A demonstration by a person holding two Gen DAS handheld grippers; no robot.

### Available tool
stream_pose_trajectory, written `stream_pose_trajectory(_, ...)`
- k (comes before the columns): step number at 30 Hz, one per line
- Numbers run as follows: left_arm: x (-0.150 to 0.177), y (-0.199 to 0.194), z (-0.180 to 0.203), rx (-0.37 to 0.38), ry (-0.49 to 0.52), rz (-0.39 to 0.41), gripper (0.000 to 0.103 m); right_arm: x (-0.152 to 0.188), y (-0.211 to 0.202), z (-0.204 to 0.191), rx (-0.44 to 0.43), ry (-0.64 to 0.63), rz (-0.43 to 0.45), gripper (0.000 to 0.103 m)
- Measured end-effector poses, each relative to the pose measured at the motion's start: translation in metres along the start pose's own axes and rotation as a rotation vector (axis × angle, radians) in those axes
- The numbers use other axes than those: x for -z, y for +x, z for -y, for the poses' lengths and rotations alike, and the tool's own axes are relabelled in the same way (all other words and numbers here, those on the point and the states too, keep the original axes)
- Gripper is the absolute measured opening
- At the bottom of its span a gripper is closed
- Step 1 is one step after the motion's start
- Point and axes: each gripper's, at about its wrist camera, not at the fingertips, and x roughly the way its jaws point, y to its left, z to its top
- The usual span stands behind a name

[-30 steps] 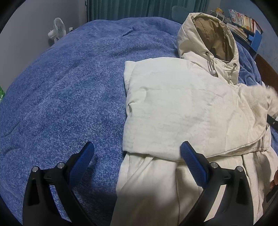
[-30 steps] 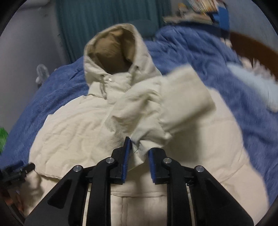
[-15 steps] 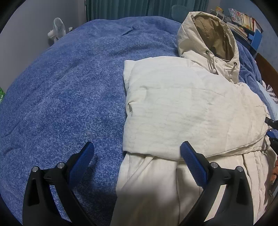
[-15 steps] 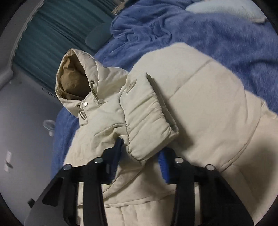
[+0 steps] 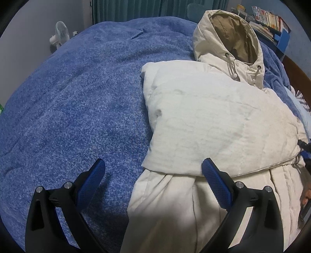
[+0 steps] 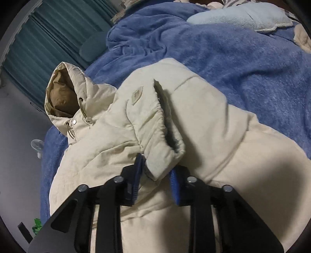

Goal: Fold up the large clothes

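A blue fleece blanket (image 5: 73,101) covers the bed, which fills the space ahead of and to the left of the left gripper's jaws. Far beyond the left finger, a small white fan (image 5: 59,37) stands by the grey wall, and teal curtains (image 5: 136,9) hang behind the bed. Farther right, past the hood, is a shelf of books (image 5: 268,19). In the right wrist view the blanket is rumpled beyond the jaws, with a pale blue pillow (image 6: 239,16) at the far upper right.

The cream padded jacket (image 5: 210,120) lies on the blanket, ahead of and under the right finger of the left gripper (image 5: 153,181). Its hood (image 5: 229,40) points away from the jaws and shows a tan lining and drawcords. One sleeve is folded flat across the chest; the lower body runs back between and below the jaws. The left gripper's jaws stand wide apart, holding nothing, the left finger over the blanket and the right over the jacket.

The right gripper (image 6: 157,175) has its jaws drawn in narrow on the cuff (image 6: 161,148) of the other sleeve, which rises just ahead of them and lies over the jacket's chest.
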Motion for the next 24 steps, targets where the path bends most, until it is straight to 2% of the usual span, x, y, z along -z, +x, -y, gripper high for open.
stream_pose_trajectory(1,0.000,0.000,-0.001,0.001,-0.004,-0.001,0.095,-0.002,-0.004,-0.001,0.002,-0.015,-0.006,0.031)
stream_pose_trajectory(2,0.000,-0.001,-0.002,0.000,-0.007,-0.003,0.095,-0.003,-0.007,-0.002,0.014,-0.030,-0.011,0.040)
stream_pose_trajectory(4,0.000,-0.002,-0.005,0.003,-0.017,-0.003,0.095,-0.011,-0.017,-0.005,0.042,-0.080,-0.019,0.050)
stream_pose_trajectory(8,0.000,-0.003,-0.006,0.010,-0.030,-0.005,0.095,-0.015,-0.048,-0.012,0.117,-0.269,0.036,0.056)
stream_pose_trajectory(13,0.000,-0.004,0.002,-0.005,-0.005,0.010,0.095,-0.010,-0.052,-0.026,0.057,-0.401,0.048,0.057)
stream_pose_trajectory(17,-0.001,-0.012,0.016,0.041,0.046,0.052,0.095,0.000,-0.034,-0.056,0.041,-0.542,0.039,0.057)
stream_pose_trajectory(21,0.002,-0.016,0.034,0.095,0.126,0.083,0.095,0.013,-0.017,-0.073,0.092,-0.695,0.028,0.056)
stream_pose_trajectory(24,0.010,-0.003,0.042,0.046,0.171,0.052,0.095,0.017,0.005,-0.062,0.133,-0.710,-0.054,0.056)
